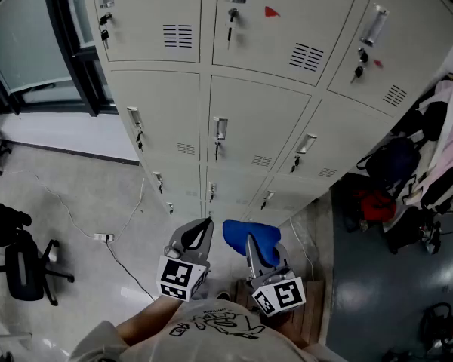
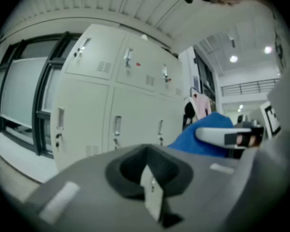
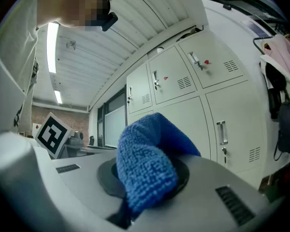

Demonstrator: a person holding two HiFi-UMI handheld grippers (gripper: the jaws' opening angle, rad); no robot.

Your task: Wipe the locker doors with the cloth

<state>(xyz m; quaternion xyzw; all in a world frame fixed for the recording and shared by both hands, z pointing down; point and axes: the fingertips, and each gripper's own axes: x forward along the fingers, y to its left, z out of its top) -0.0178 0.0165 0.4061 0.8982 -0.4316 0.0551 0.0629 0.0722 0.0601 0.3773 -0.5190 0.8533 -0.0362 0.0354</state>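
A bank of pale grey locker doors (image 1: 257,119) with handles and keys fills the upper head view, and also shows in the left gripper view (image 2: 130,110) and the right gripper view (image 3: 193,95). A blue cloth (image 1: 251,236) bunches out of my right gripper (image 1: 252,251), which is shut on it; the cloth (image 3: 147,166) covers the jaws up close. My left gripper (image 1: 198,231) is beside it, jaws together with nothing held (image 2: 150,187). Both grippers are held low in front of the bottom lockers, apart from the doors. From the left gripper view the cloth (image 2: 203,141) is at the right.
A black office chair (image 1: 26,266) stands at the lower left, near a power strip (image 1: 103,237) with a cable across the floor. Bags and hanging clothes (image 1: 415,172) crowd the right of the lockers. A dark-framed window (image 1: 23,44) is at the left.
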